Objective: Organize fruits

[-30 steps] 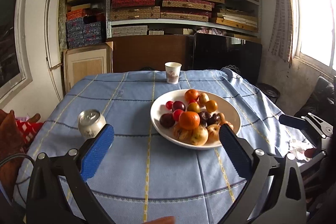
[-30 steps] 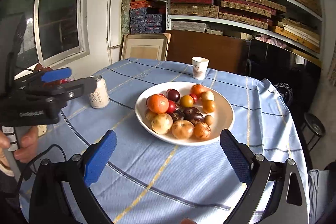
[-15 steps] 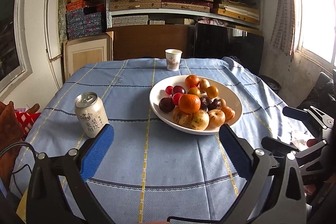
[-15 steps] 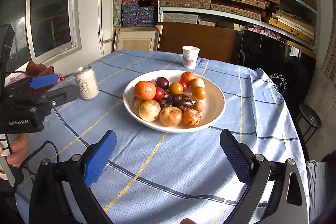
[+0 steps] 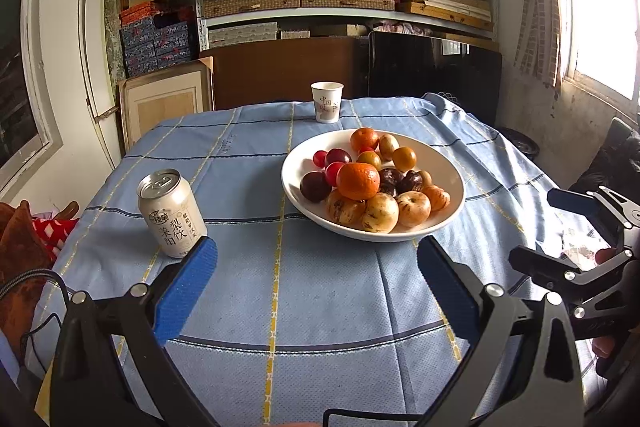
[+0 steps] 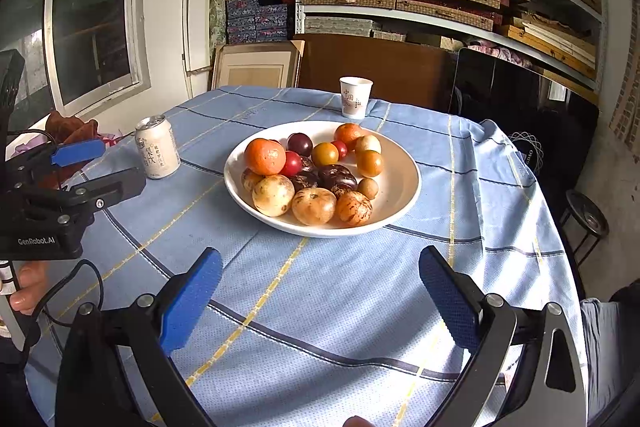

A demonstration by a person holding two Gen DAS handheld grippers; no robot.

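Observation:
A white plate (image 5: 448,171) (image 6: 400,183) on the blue checked tablecloth holds a heap of fruit: a large orange (image 5: 357,180) (image 6: 265,156), dark plums (image 5: 315,186), small red and yellow fruits, and speckled tan fruits (image 6: 314,205) along the near rim. My left gripper (image 5: 316,287) hovers open over the cloth in front of the plate, nothing between its blue pads. My right gripper (image 6: 320,293) is likewise open and empty, near the table's front edge. Each gripper shows at the side of the other's view.
A white drink can (image 5: 172,213) (image 6: 157,147) stands left of the plate. A paper cup (image 5: 327,102) (image 6: 355,97) stands behind the plate near the far edge. Shelves of boxes fill the back wall. A stool (image 6: 586,219) stands right of the table.
Both grippers have pulled back and tilted up a little; the plate and can now sit higher and farther in both views. Both stay open.

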